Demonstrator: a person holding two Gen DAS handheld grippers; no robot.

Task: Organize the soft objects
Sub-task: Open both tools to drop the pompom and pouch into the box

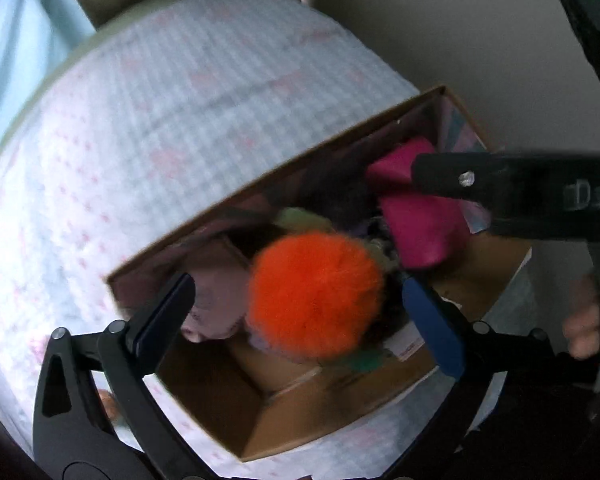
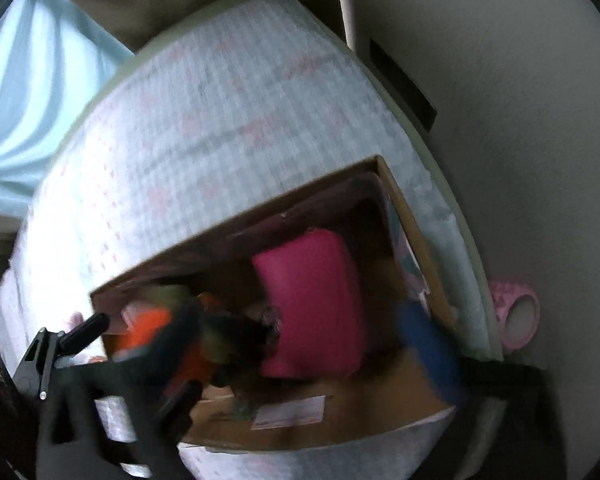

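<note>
I am holding my left fingers (image 1: 300, 312) wide apart over the open brown cardboard box (image 1: 204, 392), which is lying on the bed with the white quilted cover printed in pink (image 1: 172, 120). Between them, a fluffy round orange pompom (image 1: 314, 294) is sitting among the soft things in the box; the pads are not touching it. To its right and farther away, a soft magenta rectangular pouch (image 1: 420, 224) is resting inside the box. My right fingers (image 2: 300, 344) are also spread open, hovering over the same box near the pouch (image 2: 312, 300), gripping nothing; they are blurred. On the right, beside the bed, a pink roll (image 2: 514, 310) is lying near the wall.
</note>
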